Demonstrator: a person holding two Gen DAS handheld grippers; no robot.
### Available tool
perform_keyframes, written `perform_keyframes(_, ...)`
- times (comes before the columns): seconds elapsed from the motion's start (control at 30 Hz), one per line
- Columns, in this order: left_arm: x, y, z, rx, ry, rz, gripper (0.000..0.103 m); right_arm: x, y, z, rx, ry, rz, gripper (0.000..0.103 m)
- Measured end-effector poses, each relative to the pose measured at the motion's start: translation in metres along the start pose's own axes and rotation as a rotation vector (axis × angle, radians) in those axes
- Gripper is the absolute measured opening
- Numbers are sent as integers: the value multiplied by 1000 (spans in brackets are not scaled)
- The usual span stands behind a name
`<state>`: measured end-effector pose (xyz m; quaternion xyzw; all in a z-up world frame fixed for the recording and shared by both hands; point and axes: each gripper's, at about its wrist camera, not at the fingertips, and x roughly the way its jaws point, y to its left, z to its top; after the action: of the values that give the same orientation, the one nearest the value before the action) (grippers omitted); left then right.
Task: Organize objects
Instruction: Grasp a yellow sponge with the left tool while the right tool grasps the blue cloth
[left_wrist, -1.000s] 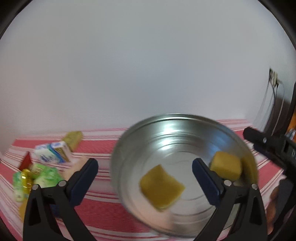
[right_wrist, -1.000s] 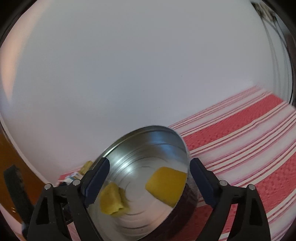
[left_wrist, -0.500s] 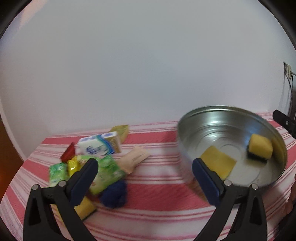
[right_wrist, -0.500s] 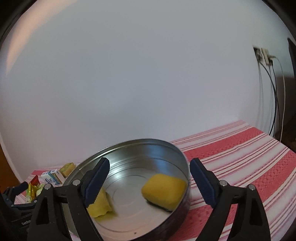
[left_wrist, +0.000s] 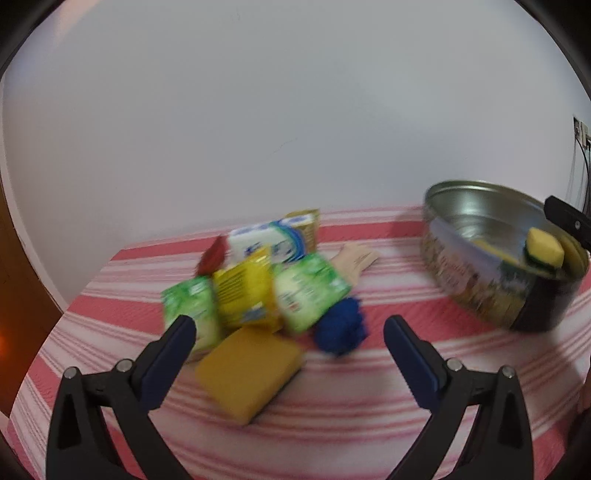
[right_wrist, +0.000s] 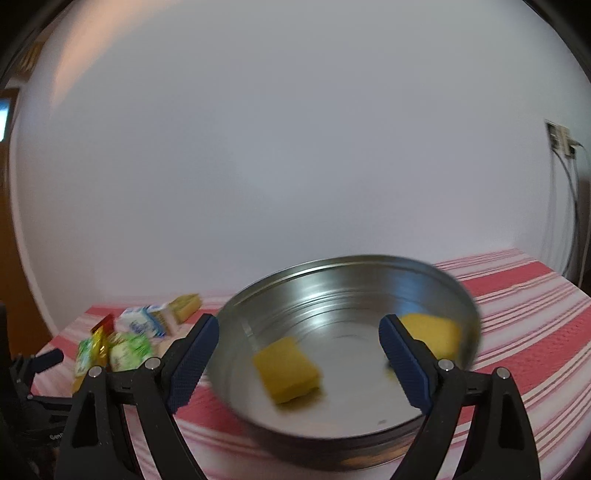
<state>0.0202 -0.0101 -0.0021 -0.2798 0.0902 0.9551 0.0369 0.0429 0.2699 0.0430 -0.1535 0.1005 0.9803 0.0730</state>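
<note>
A round metal tin (right_wrist: 343, 295) stands on the red striped cloth with two yellow sponges (right_wrist: 286, 369) inside; it also shows at the right of the left wrist view (left_wrist: 476, 288). My right gripper (right_wrist: 299, 358) is open and empty, just in front of the tin. My left gripper (left_wrist: 290, 354) is open and empty, facing a pile: a yellow sponge (left_wrist: 247, 373), a blue pom-pom (left_wrist: 340, 330), green packets (left_wrist: 308, 291), a yellow packet (left_wrist: 245, 291) and a white-and-blue carton (left_wrist: 266, 240).
A red sachet (left_wrist: 212, 254), wooden cutlery (left_wrist: 356, 258) and a yellow box (left_wrist: 304, 219) lie behind the pile. A white wall stands close behind the table. A socket with cables (right_wrist: 561, 144) is on the wall at the right.
The left gripper has swung left, away from the tin and onto the pile. The tin, tilted before, now sits flat on the cloth. Both grippers stay open.
</note>
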Motion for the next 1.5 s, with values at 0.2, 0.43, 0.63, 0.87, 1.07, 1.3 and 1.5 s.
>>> perform_keyframes(0.2,4,41,-15,-72,100,-69,103,2,48,-15,-59,32,69,90)
perform_keyframes(0.43,27,55,-19,-124,190,-115,103,13,89,-32,-89,142,116,90)
perform_keyframes(0.63,54,43,-14,-88,256,-161,103,20,97,-37,-126,200,169,90)
perform_keyframes(0.87,70,49,-18,-134,330,-152,75,28,98,-40,-129,264,193,90)
perform_keyframes(1.07,61,57,-22,-195,302,-146,60,36,108,-44,-176,308,182,90)
perform_keyframes(1.3,27,74,-22,-317,140,-91,60,66,127,-51,-185,421,200,90)
perform_keyframes(1.5,14,89,-19,-402,47,-18,60,104,155,-60,-200,529,207,90)
